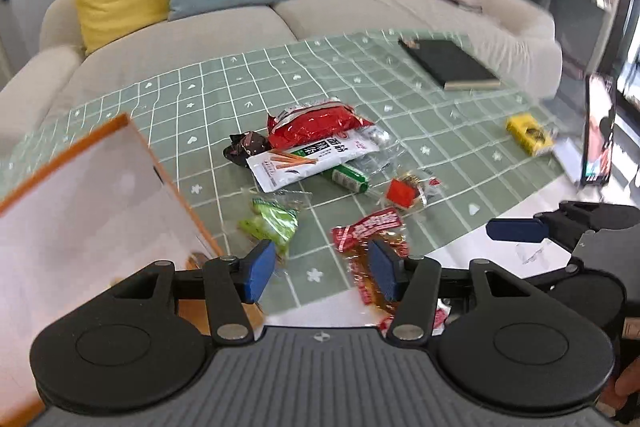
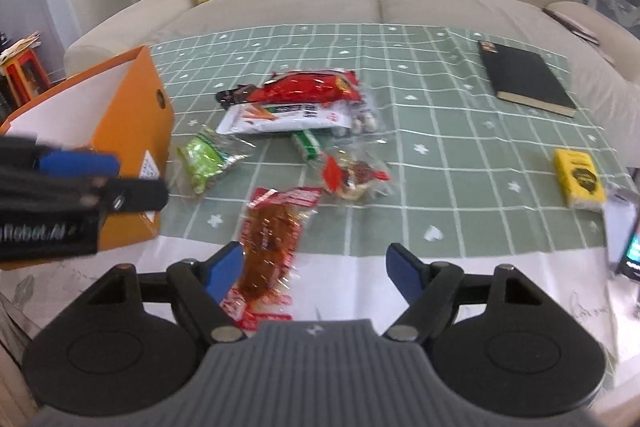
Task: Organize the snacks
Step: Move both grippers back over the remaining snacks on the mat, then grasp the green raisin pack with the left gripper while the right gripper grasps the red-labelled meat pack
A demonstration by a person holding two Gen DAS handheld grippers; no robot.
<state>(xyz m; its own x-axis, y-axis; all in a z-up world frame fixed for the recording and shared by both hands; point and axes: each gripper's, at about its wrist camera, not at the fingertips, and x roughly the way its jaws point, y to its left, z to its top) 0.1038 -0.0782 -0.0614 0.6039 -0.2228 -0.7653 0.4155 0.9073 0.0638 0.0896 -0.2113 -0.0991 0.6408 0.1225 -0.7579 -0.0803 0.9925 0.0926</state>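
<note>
Several snack packets lie loose on the green checked tablecloth (image 1: 224, 87): a red bag (image 1: 316, 123), a white packet (image 1: 308, 163), a dark wrapper (image 1: 246, 145), a green packet (image 1: 272, 225), a small red packet (image 1: 404, 193) and a long red-and-orange packet (image 1: 370, 247). An open orange box (image 1: 92, 195) stands at the left. My left gripper (image 1: 320, 269) is open above the table's near edge, between the green and the long packet. My right gripper (image 2: 316, 269) is open, its left finger over the long packet (image 2: 272, 239). The orange box (image 2: 132, 131) stands to its left.
A black book (image 1: 450, 63) lies at the far right of the table and a yellow pack (image 1: 528, 135) at the right. A phone (image 1: 598, 131) stands past the right edge. A beige sofa (image 1: 320, 11) with yellow and blue cushions is behind.
</note>
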